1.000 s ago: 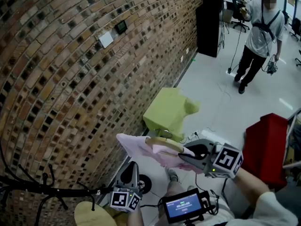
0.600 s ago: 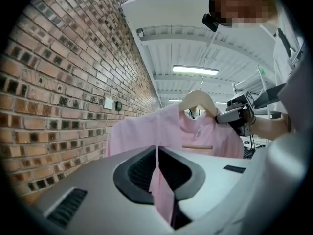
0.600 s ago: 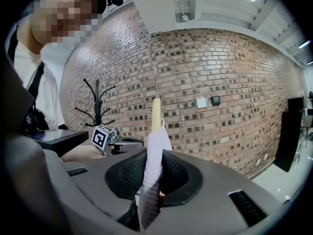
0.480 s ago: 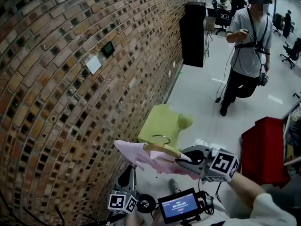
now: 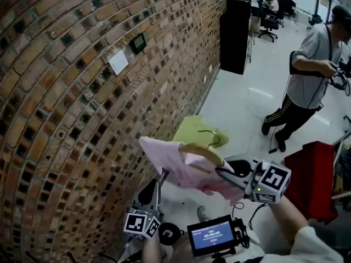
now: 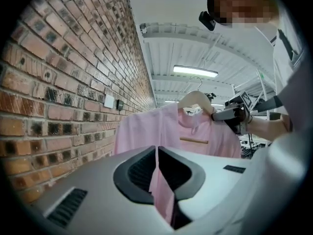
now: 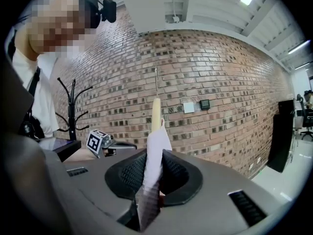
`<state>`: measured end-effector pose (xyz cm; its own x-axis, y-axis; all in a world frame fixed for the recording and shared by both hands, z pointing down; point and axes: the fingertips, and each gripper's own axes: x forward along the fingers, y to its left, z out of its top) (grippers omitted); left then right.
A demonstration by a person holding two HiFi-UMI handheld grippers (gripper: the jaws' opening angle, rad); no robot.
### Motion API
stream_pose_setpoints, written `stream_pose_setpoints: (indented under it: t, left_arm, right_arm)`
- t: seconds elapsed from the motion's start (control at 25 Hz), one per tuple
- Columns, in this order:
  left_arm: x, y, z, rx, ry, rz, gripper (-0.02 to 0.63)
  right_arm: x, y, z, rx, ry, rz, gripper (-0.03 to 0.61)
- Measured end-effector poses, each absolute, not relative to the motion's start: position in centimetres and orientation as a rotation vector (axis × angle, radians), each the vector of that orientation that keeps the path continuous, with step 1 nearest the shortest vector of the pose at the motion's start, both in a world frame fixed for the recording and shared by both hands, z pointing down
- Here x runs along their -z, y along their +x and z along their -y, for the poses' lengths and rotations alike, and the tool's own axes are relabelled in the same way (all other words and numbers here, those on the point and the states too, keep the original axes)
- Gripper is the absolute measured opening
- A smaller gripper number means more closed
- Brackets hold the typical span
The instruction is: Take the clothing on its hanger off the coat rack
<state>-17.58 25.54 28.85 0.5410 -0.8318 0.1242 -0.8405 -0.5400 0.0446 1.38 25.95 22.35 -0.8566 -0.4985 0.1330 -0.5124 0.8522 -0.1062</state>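
Left gripper [image 6: 156, 155] fingers pinch the hem of the pink shirt [image 5: 175, 160]. Right gripper [image 7: 152, 166] fingers clamp its shoulder over the wooden hanger [image 5: 200, 149]. The shirt hangs creased in mid-air, near the brick wall [image 5: 82, 92], with open floor [image 5: 241, 106] to the right and the coat rack [image 7: 72, 102] well apart.

Two grey two-jaw grippers showing, left gripper [image 5: 159, 178] and right gripper [image 5: 221, 172], one pink fabric shirt [image 5: 175, 163] hanging, one black metal coat rack [image 7: 72, 99] standing, one yellow-green garment [image 5: 193, 131] lying.

Site: I work in an office-type lab space. Long brick wall [image 5: 66, 92] with a small control panel [image 5: 139, 43], pale glossy floor [image 5: 241, 103], black cabinet [image 5: 236, 34], swivel chairs [image 5: 269, 23] beyond, ceiling strip light [image 6: 195, 71], second person [image 5: 312, 70] wearing a harness.
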Motion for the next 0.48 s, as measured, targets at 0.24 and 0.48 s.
stream_pose_setpoints:
  t: [0.24, 0.48]
  left_arm:
    - [-30.1, -19.2, -22.4, -0.143, 2.671, 1.435, 0.029]
    - [-30.4, -19.2, -19.3, -0.146, 2.650, 1.423, 0.029]
  right_arm:
    - [-22.0, 0.3, -20.5, -0.192, 0.850, 2.913, 0.041]
    - [-22.0, -0.3, -15.4, -0.195, 0.861, 2.908, 0.041]
